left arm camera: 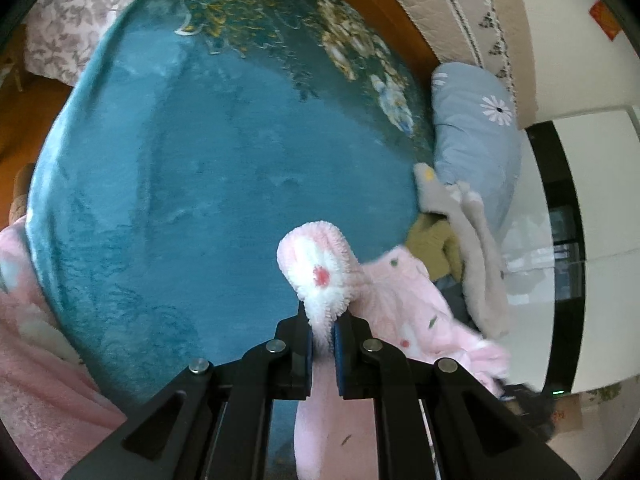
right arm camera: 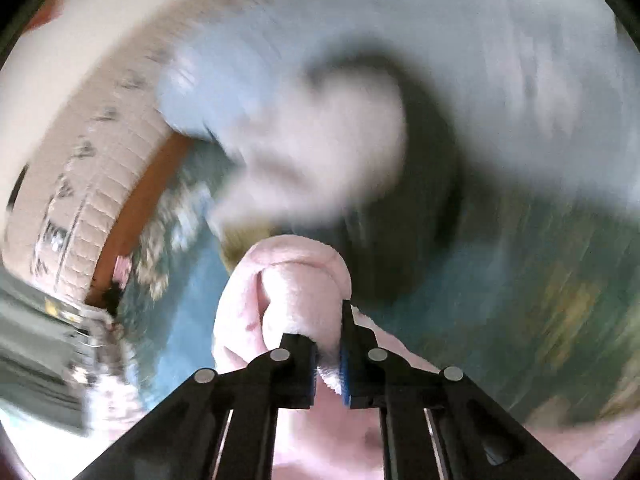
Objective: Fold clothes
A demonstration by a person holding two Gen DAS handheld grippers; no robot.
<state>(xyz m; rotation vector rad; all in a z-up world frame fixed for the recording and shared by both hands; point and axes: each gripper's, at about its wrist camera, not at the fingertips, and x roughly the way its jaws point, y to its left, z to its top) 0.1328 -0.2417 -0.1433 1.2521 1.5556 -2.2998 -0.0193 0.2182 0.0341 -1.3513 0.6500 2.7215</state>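
Observation:
A fluffy pink garment [left arm camera: 404,312] with white flowers and red dots hangs above the teal blanket [left arm camera: 200,184] on the bed. My left gripper [left arm camera: 322,332] is shut on a bunched fold of it, which sticks up past the fingertips. In the right wrist view, my right gripper [right arm camera: 328,340] is shut on another pink fleece fold [right arm camera: 292,292] of the same garment; this view is heavily blurred by motion. The rest of the garment trails down and to the right in the left wrist view.
A light blue pillow [left arm camera: 476,136] with daisies lies at the bed's right edge, beside grey [left arm camera: 476,252] and olive [left arm camera: 436,244] clothes. Another pink fleece piece [left arm camera: 36,360] lies at lower left. A quilted headboard cover [left arm camera: 448,12] runs along the far side. A blurred pale garment [right arm camera: 320,152] shows in the right view.

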